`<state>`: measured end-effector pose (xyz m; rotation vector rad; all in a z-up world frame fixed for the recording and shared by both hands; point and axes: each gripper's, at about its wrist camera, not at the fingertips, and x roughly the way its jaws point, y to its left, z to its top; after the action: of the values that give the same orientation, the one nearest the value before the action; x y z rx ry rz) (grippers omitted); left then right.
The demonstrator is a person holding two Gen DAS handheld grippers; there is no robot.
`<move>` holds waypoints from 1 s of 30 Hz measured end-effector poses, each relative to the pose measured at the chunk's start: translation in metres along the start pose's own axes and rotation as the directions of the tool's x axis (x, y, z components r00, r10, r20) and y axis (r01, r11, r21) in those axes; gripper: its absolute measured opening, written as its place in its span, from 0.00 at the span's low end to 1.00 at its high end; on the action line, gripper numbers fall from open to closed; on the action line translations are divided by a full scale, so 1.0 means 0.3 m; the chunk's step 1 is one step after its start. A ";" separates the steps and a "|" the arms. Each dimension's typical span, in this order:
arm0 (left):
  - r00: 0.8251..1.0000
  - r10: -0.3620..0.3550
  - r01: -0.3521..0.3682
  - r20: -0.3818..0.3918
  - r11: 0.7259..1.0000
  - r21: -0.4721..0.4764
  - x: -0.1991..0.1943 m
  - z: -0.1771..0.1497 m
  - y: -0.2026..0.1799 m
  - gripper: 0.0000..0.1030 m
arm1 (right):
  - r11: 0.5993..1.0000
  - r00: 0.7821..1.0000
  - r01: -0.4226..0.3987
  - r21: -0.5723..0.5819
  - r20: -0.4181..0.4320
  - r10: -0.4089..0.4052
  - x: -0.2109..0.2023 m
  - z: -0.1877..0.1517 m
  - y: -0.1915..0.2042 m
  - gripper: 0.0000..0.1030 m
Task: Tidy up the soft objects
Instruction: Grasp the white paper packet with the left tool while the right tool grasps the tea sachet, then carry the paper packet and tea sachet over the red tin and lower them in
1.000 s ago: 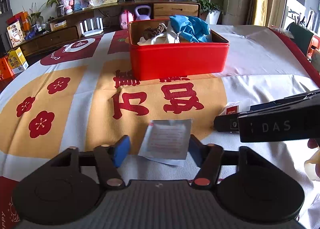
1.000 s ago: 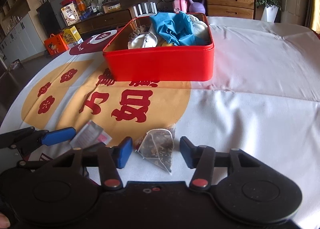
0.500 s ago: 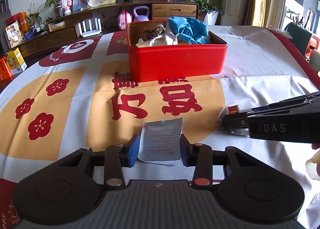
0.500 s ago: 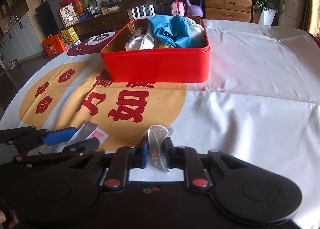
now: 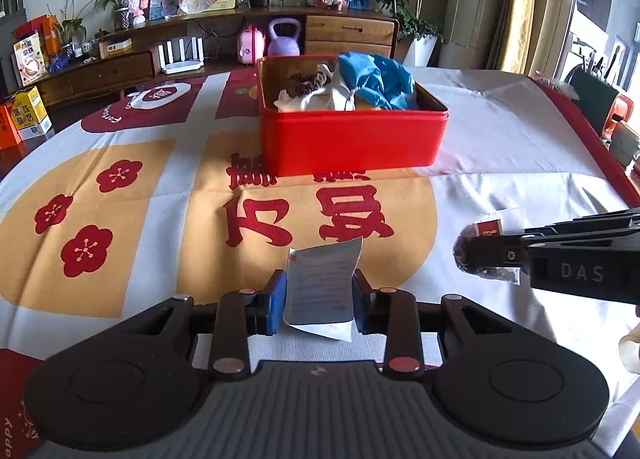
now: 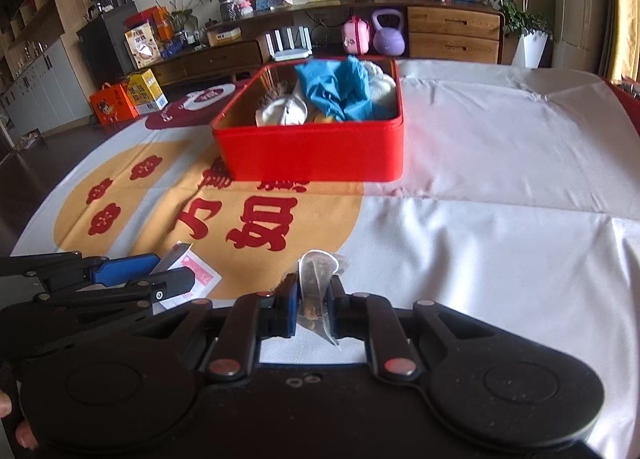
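Both our tongs have just squeezed shut, the left gripper (image 5: pixel 319 296) on a thin paper packet (image 5: pixel 322 286) and the right gripper (image 6: pixel 314 299) on a squashy see-through tea bag (image 6: pixel 316 283), both light and crinkly, low over the tablecloth (image 6: pixel 500 187) near the red tin (image 6: pixel 312 155).

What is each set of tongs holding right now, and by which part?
Left tongs: flat paper sachet, gripped by its side edges. Right tongs: clear tea bag, pinched across its lower middle.
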<state>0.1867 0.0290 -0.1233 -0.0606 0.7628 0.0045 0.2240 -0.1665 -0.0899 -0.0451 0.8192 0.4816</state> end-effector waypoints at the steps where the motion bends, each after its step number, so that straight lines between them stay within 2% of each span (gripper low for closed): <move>1: 1.000 -0.002 0.002 0.003 1.000 -0.001 -0.009 0.002 0.000 0.32 | 1.000 1.000 -0.002 0.000 0.005 0.002 -0.011 0.003 -0.001 0.13; 18: 0.999 -0.032 0.032 0.042 0.999 0.000 -0.153 0.084 -0.038 0.31 | 0.998 0.996 -0.051 -0.022 0.071 0.053 -0.189 0.054 0.006 0.13; 30: 0.994 -0.070 0.069 0.083 0.998 0.010 -0.246 0.239 -0.056 0.31 | 0.996 0.989 -0.049 -0.070 0.134 0.058 -0.288 0.173 -0.004 0.13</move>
<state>0.1834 0.0175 -0.0196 -0.0793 0.6771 -0.0619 0.2100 -0.1903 0.0070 -0.0515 0.6717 0.5562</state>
